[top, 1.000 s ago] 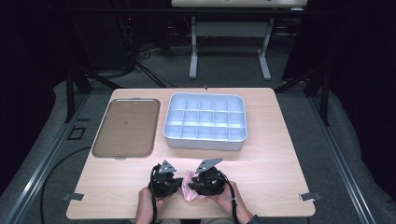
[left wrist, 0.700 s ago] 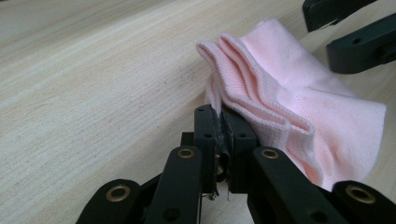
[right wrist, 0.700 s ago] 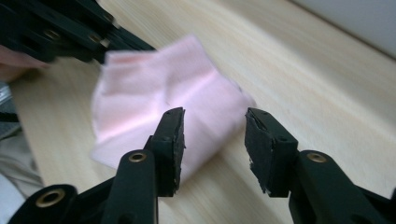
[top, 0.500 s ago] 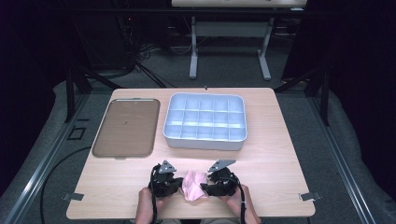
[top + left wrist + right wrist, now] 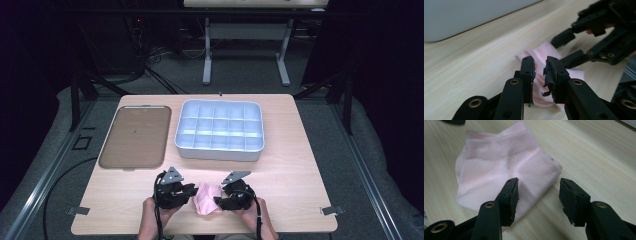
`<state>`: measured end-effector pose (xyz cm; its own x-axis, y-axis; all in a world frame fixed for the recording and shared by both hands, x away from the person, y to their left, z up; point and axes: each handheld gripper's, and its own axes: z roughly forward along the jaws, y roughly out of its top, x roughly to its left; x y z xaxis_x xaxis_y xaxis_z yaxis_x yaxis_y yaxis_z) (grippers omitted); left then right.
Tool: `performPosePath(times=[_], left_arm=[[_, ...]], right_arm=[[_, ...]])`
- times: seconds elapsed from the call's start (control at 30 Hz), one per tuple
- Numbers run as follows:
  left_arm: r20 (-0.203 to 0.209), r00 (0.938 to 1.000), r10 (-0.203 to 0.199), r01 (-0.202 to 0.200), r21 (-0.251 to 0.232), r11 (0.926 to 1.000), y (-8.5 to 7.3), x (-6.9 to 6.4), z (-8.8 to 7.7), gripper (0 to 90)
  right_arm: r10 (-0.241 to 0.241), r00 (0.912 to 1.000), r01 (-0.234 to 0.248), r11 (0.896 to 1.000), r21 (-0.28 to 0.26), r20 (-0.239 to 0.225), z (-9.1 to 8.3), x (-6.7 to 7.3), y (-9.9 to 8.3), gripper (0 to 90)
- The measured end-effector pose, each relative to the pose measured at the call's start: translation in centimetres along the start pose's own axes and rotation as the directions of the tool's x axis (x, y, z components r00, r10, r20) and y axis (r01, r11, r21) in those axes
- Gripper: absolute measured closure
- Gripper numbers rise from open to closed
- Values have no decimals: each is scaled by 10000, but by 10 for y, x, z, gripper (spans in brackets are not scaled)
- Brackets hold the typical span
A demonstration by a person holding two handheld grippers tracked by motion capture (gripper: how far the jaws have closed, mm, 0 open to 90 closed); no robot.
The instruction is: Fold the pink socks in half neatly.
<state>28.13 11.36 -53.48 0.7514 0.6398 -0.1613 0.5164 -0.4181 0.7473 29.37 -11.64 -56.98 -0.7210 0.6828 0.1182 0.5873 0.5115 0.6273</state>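
A folded pink sock (image 5: 207, 198) lies on the counter (image 5: 300, 175) at lower centre, between the left hand-held gripper (image 5: 192, 190) and right hand-held gripper (image 5: 218, 202). Both have just been opening, jaws apart, nothing clamped.

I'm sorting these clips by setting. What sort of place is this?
Probably a lab or recording workspace, not a home: a light wooden table stands on grey carpet amid dark surrounds, cables trail behind it, and a white compartment tray sits beside a flat brown tray.

Each black tool (image 5: 192, 190) has brass rivets and grey three-cornered plate.
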Motion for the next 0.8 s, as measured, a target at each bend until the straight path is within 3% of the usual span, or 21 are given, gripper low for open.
performPosePath(times=[0.07,0.4,0.63,0.8], left_arm=[[124,9993,350,-354,284,9990,1,-6,6,784],[-349,9974,632,-586,1214,9909,-14,-2,22,872],[-504,9963,697,-630,1242,9903,-19,-2,26,883],[-525,9964,668,-605,1136,9917,-21,-1,26,887]], right_arm=[[10,10000,-10,10000,-37,-12,0,-1,0,486],[148,9999,-148,9999,-15,-89,-1,-2,-2,498],[165,9998,-166,9999,-10,-138,-1,0,-3,547],[385,9981,-390,9992,-91,-487,-1,0,-5,624]])
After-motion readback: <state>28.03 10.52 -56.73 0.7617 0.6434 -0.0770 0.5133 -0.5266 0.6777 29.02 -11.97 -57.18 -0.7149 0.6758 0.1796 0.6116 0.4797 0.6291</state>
